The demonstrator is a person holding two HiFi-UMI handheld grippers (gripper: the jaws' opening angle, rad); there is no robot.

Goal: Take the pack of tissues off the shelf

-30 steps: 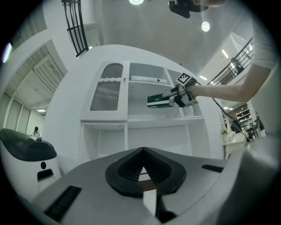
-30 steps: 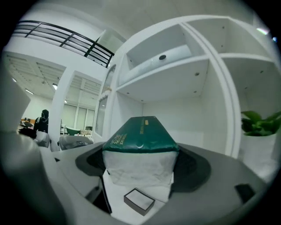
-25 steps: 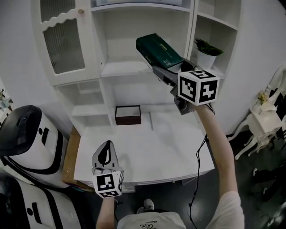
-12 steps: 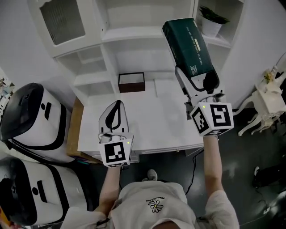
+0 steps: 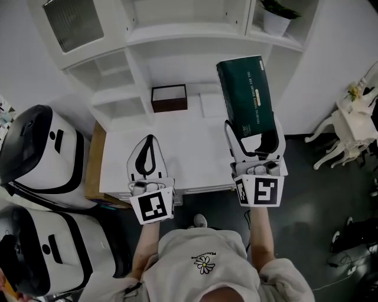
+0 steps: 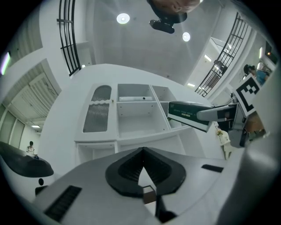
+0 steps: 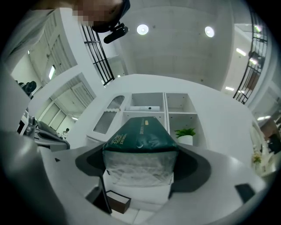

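The pack of tissues, dark green with a clear end, is off the shelf and hangs above the white desk, right of its middle. My right gripper is shut on its near end, one finger on each side. In the right gripper view the pack fills the space between the jaws of the right gripper. My left gripper is shut and holds nothing, over the desk's left front. In the left gripper view the left gripper has its tips together, and the pack shows at the right.
A white shelf unit stands behind the desk, with a potted plant in its right bay. A brown box sits at the desk's back. Two white-and-black appliances stand at the left. A small white table is at the right.
My right gripper has carried the pack down and away from the shelf, towards the person. The left gripper has shifted a little forward over the desk.
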